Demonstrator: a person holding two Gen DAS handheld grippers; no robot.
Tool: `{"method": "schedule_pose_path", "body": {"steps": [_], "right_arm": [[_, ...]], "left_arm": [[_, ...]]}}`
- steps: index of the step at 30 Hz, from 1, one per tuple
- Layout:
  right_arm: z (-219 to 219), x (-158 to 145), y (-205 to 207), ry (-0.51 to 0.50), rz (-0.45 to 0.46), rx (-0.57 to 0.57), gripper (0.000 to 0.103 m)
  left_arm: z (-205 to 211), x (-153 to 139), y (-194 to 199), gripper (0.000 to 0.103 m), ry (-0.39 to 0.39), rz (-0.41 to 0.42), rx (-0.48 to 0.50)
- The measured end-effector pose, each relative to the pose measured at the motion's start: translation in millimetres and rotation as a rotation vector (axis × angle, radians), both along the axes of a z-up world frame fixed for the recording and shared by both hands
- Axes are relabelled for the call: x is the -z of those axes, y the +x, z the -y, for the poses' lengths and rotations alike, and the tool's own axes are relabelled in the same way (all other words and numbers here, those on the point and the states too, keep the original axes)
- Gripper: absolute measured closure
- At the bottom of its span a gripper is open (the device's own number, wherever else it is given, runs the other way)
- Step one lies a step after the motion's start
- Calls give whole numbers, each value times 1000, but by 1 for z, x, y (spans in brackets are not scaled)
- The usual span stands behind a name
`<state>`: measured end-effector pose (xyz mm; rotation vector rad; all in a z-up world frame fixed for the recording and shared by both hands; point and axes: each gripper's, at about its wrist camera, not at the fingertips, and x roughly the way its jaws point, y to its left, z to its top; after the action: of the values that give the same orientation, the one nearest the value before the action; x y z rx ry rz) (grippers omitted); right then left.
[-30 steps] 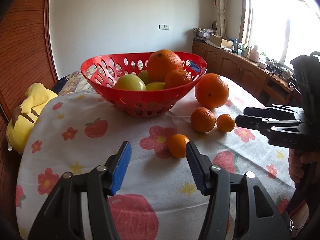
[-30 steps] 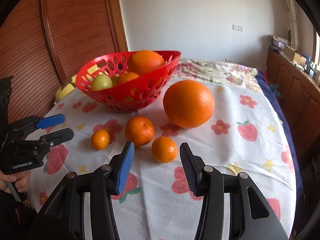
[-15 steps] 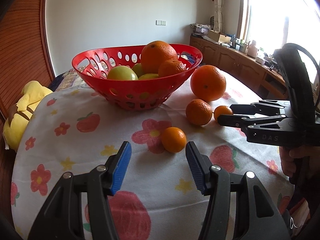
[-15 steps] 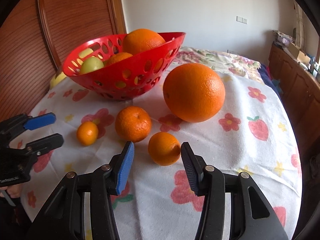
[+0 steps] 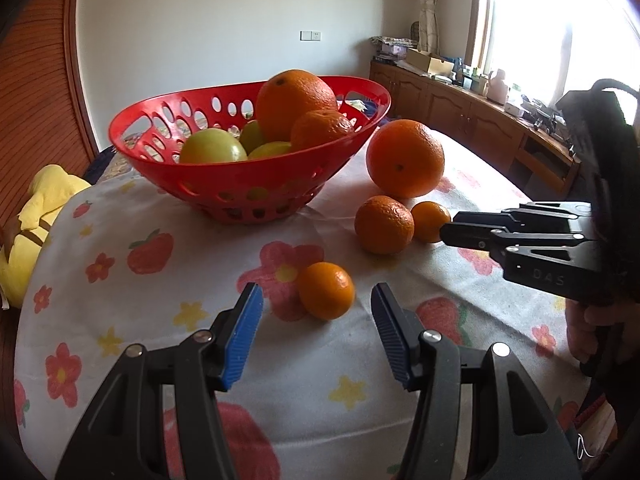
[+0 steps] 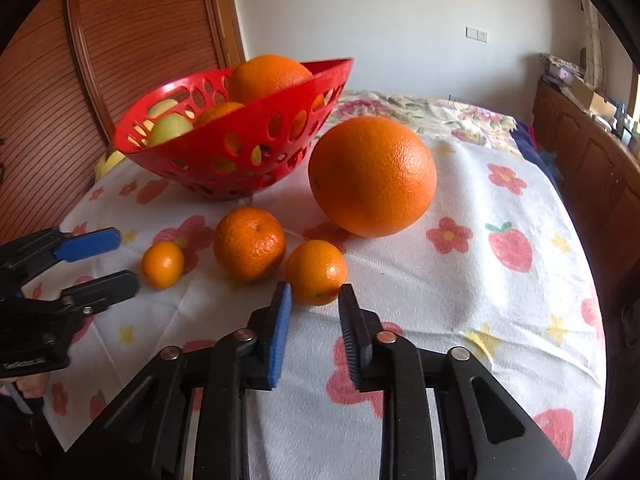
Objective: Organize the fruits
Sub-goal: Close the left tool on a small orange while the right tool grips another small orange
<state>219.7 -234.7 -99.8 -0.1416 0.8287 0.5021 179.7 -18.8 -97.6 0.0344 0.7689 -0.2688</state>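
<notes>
A red basket (image 5: pixel 240 188) (image 6: pixel 240 140) holds oranges and green fruit. On the flowered cloth lie a large orange (image 5: pixel 404 158) (image 6: pixel 372 176), a medium mandarin (image 5: pixel 383 224) (image 6: pixel 249 243) and two small ones. My right gripper (image 6: pixel 315 289) (image 5: pixel 445 231) is shut on the near side of one small mandarin (image 6: pixel 316 270) (image 5: pixel 429 220), which rests on the cloth. My left gripper (image 5: pixel 315 290) (image 6: pixel 122 260) stands open, its blue pads either side of the smallest mandarin (image 5: pixel 326 290) (image 6: pixel 163 264) without touching it.
A yellow plush toy (image 5: pixel 36 216) lies off the table's left edge. Wooden cabinets (image 5: pixel 480 124) run under the window on the right, and a wood-panelled wall (image 6: pixel 120 40) rises behind the basket. A person's hand (image 5: pixel 588 332) holds the right gripper.
The right jaws have narrowed onto the small mandarin. The left gripper has come closer to the smallest mandarin, which now sits between its fingertips.
</notes>
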Motion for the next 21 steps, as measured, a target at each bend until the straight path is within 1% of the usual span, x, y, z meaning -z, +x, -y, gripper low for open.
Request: {"method": "schedule_pose_path", "body": {"steps": [2, 4, 6, 7, 11, 16, 18, 19, 21], "right_arm": [[0, -2, -1, -4, 7, 0, 80], [1, -2, 1, -12, 9, 4, 72], [1, -2, 3, -3, 3, 2, 71], [2, -1, 5, 5, -2, 2, 68], [0, 0, 13, 32, -26, 0, 63], [-6, 3, 18, 37, -44, -17, 61], [-6, 3, 19, 41, -49, -18, 61], [-6, 3, 19, 35, -45, -17, 62], [-8, 4, 18, 24, -42, -24, 66]], "left_arm": [[2, 1, 3, 46, 8, -7, 0], [4, 2, 5, 46, 11, -13, 1], [6, 3, 8, 46, 14, -22, 7], [7, 3, 9, 47, 14, -28, 12], [9, 5, 10, 53, 17, -31, 21], [10, 5, 9, 57, 14, -40, 26], [12, 7, 9, 61, 17, -47, 31], [12, 7, 9, 62, 22, -50, 32], [13, 8, 9, 69, 25, -54, 33]]}}
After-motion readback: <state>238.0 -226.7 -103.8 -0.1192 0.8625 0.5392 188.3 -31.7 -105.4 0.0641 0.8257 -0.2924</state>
